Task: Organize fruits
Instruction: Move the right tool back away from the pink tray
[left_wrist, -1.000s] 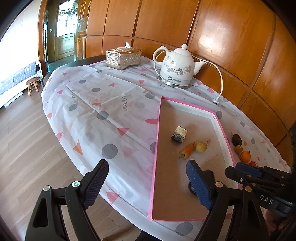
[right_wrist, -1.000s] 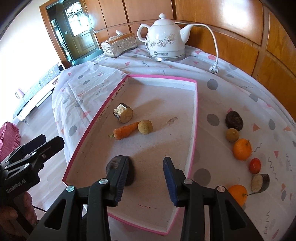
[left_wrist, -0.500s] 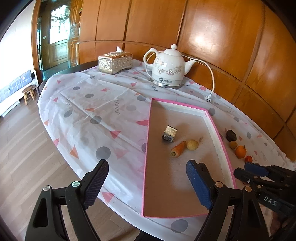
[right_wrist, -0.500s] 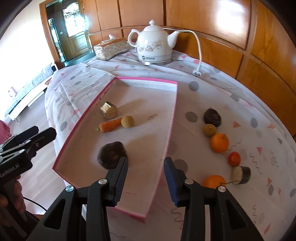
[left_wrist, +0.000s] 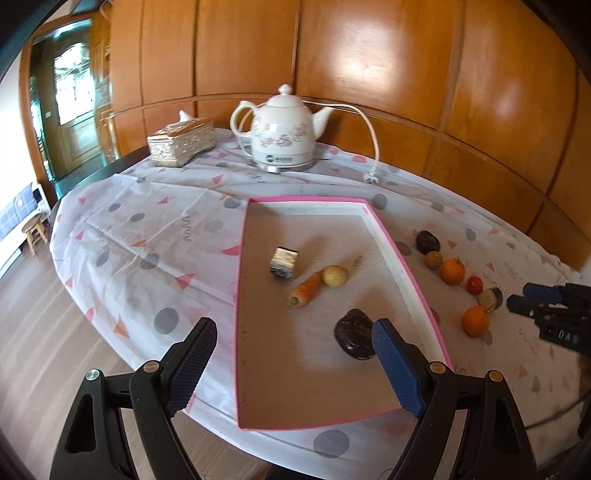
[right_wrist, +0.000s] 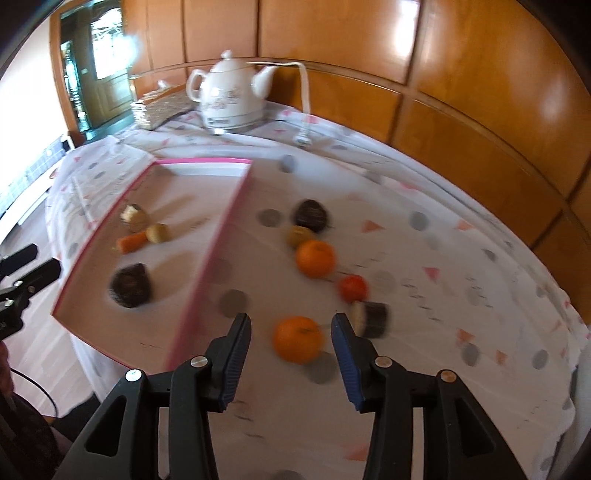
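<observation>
Sorting the produce into the pink-edged tray (left_wrist: 388, 240) appeared to be partly complete. Four items lay inside the tray: a cut cube-like piece (left_wrist: 283, 261), a carrot (left_wrist: 306, 290), a small pale round fruit (left_wrist: 335, 276) touching the carrot's thick end, and a dark lumpy fruit (left_wrist: 355, 333) near the front.

Six items remained on the tablecloth (right_wrist: 443, 258) to the right of the tray:
- a dark fruit (right_wrist: 311, 215);
- a small olive-brown fruit (right_wrist: 300, 235) just beside it;
- a far orange (right_wrist: 316, 257);
- a small red fruit (right_wrist: 353, 287);
- a cut dark-skinned piece (right_wrist: 371, 318);
- a near orange (right_wrist: 297, 339).

By this count, less than half of the work was judged done.

The right gripper (right_wrist: 291, 352) had its jaws spread wide and held nothing. The near orange sat on the cloth in line with the gap between the two fingers and slightly ahead of the tips; no contact was visible. The right wrist view was motion-blurred, so fine clearances could not be read. This orange was judged the likely next pick.

The left gripper (left_wrist: 291, 363) also had its jaws spread wide and empty. It hung over the front end of the tray, with the dark lumpy fruit just ahead of its right fingertip (left_wrist: 391, 363); contact could not be confirmed.

A kettle (left_wrist: 284, 129) and a tissue box (left_wrist: 181, 142) stood at the far side of the table.
</observation>
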